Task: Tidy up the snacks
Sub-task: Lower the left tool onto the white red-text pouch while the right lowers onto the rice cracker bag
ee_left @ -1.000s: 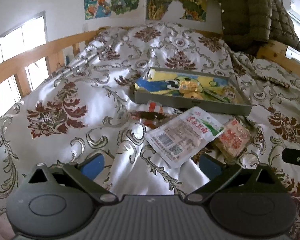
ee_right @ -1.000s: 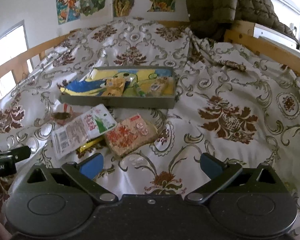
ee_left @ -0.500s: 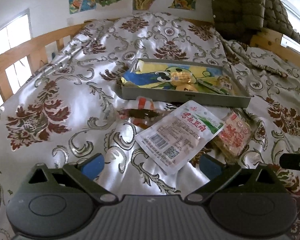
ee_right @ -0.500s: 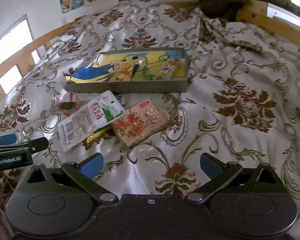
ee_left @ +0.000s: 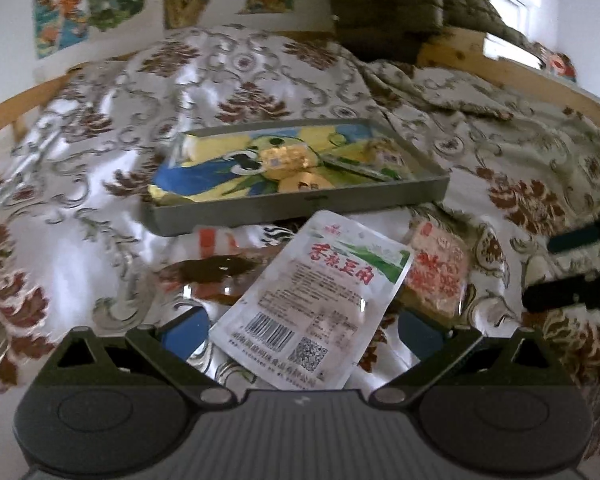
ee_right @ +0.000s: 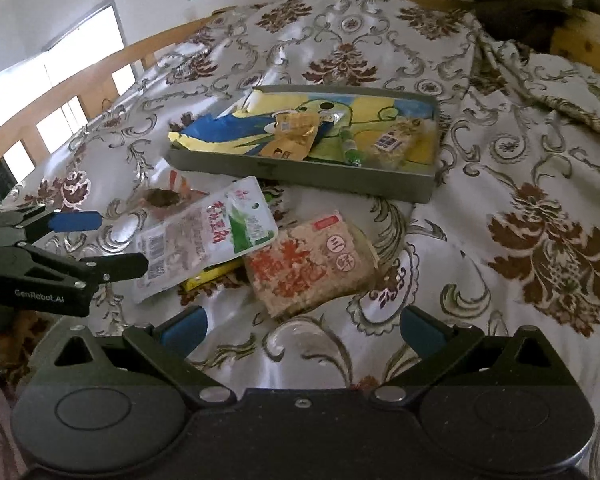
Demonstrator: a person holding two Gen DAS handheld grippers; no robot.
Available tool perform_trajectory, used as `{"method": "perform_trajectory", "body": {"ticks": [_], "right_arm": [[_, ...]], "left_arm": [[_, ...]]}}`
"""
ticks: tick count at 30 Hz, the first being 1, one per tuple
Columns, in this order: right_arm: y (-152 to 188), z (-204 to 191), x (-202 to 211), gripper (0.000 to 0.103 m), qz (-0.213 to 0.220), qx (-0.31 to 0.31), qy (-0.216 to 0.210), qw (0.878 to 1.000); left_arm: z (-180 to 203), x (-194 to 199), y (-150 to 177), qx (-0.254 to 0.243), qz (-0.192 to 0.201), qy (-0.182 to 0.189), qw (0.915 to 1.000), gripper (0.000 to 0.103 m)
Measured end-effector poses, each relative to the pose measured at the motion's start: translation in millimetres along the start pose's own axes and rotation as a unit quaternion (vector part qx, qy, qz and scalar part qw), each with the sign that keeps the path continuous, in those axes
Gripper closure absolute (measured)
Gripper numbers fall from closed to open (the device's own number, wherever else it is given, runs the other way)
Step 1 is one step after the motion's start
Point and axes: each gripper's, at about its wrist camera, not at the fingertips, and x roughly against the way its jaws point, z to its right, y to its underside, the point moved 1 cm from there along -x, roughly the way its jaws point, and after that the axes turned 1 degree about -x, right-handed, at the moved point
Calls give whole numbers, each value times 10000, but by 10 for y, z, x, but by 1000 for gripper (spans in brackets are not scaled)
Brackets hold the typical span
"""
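So we hold both grippers, left (ee_left: 300, 330) and right (ee_right: 302, 330), spread wide and empty, a few snacks lying in the grey tray (ee_right: 300, 168) while the white packet (ee_right: 208, 236), orange packet (ee_right: 308, 264) and others wait near it on the bedspread (ee_right: 520, 200).

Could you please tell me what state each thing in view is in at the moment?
Left tool: open, holding nothing.
Right tool: open, holding nothing.
Grey tray: on the bedspread, snacks already inside.
White packet: outside the tray, lying flat, sealed.
Orange rice-cracker pack: outside the tray, beside the white packet.
Yellow stick: mostly hidden under the white packet.
Clear packet: outside the tray, flat.
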Motion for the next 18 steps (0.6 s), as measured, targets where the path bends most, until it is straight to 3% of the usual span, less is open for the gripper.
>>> {"method": "perform_trajectory", "body": {"ticks": [3, 8, 11, 15, 18], "right_arm": [[-46, 60, -107, 1, -31, -11, -71, 10000], [-121, 203, -259, 1, -114, -548, -679, 9961], [-165, 258, -349, 1, -164, -713, -835, 9938], [-185, 333, -493, 2, -362, -1017, -969, 9894], [-193, 340, -564, 2, -410, -1069, -1039, 9880]], "left_arm": [[28, -106, 6, -346, -9, 89, 9994, 0], [81, -239, -16, -793, 21, 365, 9962, 0], [98, -352, -15, -1036, -68, 331, 9940, 0], [40, -505, -8, -1066, -250, 300, 9935, 0], [-31, -565, -31, -970, -309, 499, 9936, 0]]}}
